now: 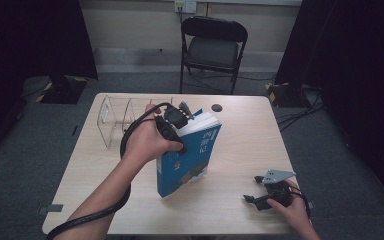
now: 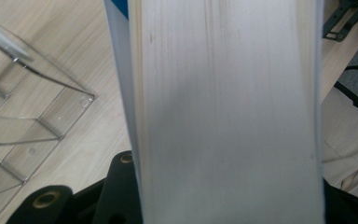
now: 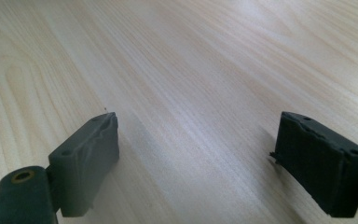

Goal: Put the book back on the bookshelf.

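A thick book [image 1: 190, 160] with a blue cover stands tilted over the middle of the table [image 1: 250, 135], its lower corner at or just above the wood. My left gripper [image 1: 179, 132] is shut on the book's upper end, with the person's hand wrapped around it. In the left gripper view the white page edge of the book [image 2: 223, 112] runs up between the jaws. My right gripper [image 1: 253, 188] rests near the front right of the table, open, with only bare wood between its fingertips [image 3: 196, 154].
A clear acrylic rack [image 1: 117, 117] with several dividers lies at the back left, just left of the book [image 2: 23, 107]. A small dark round object [image 1: 216, 107] sits at the back edge. A black folding chair [image 1: 214, 45] stands beyond the table.
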A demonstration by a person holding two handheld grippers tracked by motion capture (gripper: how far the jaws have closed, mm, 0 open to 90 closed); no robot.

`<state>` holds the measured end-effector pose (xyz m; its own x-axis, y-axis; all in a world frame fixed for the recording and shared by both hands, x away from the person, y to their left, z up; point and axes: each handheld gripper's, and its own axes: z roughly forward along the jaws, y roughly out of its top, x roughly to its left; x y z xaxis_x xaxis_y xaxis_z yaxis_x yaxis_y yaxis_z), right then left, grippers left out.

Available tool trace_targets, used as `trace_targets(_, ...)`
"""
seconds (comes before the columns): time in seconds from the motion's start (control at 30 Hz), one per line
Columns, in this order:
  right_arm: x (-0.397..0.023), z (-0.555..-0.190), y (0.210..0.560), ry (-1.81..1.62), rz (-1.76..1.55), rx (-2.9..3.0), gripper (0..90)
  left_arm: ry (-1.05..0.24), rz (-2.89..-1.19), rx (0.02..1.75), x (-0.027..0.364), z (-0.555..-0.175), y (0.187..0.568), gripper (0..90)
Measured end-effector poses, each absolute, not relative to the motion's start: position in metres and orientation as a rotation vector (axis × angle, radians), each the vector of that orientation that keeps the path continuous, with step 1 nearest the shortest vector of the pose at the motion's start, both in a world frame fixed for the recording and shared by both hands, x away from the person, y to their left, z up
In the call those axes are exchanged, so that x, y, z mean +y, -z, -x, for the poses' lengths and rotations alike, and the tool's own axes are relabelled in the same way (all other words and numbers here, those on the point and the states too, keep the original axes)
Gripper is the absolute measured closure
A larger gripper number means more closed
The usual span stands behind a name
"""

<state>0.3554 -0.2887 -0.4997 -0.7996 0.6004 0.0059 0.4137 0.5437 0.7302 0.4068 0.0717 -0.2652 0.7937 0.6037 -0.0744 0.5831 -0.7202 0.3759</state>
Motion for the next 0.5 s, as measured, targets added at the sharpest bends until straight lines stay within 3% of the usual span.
trace_targets(0.5,-0.289,-0.355,0.500,-1.103,-0.850,2.534,12.9,-0.103,-2.563,1.007,0.102,-0.412,0.264,61.7)
